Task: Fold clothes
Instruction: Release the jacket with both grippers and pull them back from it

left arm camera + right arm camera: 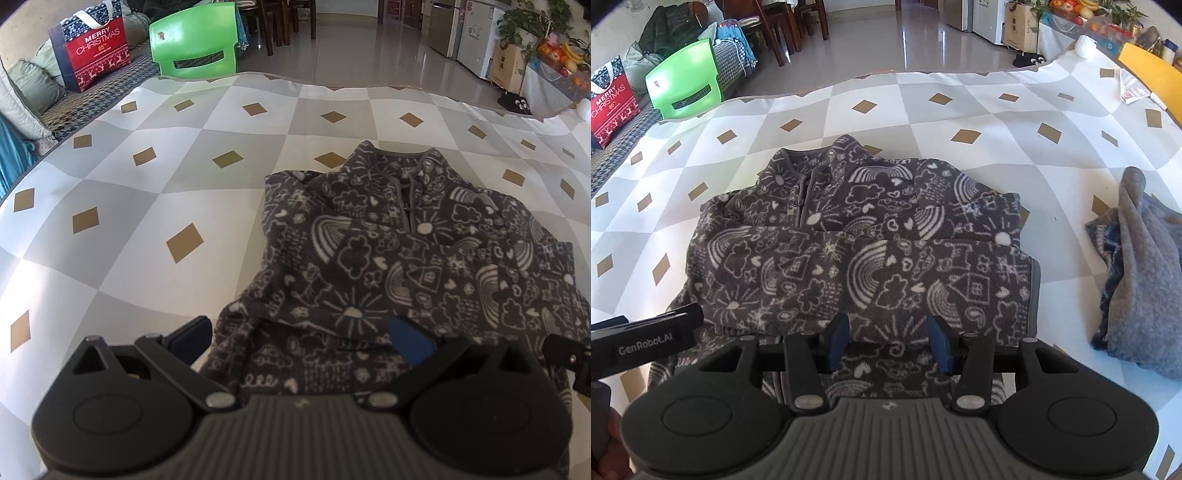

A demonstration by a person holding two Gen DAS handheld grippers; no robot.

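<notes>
A dark grey fleece jacket [849, 251] with white doodles of rainbows, clouds and suns is lying on the diamond-patterned tablecloth [147, 184], collar at the far end, both sleeves crossed over the chest, near hem hanging toward the table edge. The left gripper [301, 338] is hovering over the near left corner of the hem with its jaws spread wide, and nothing looks pinched between them. The right gripper [888, 341] is hovering over the near right part of the hem, jaws partly apart, with patterned cloth showing in the gap; I cannot see the pads pressing on it.

Judging by this, the bottom-to-collar fold is the step in hand. To do it well, both tongs should be catching the hem at matching points, taking every layer, then carrying it evenly toward the collar so the crossed sleeves are not dragged loose. A crumpled grey garment [1141, 273] is waiting at the right.
</notes>
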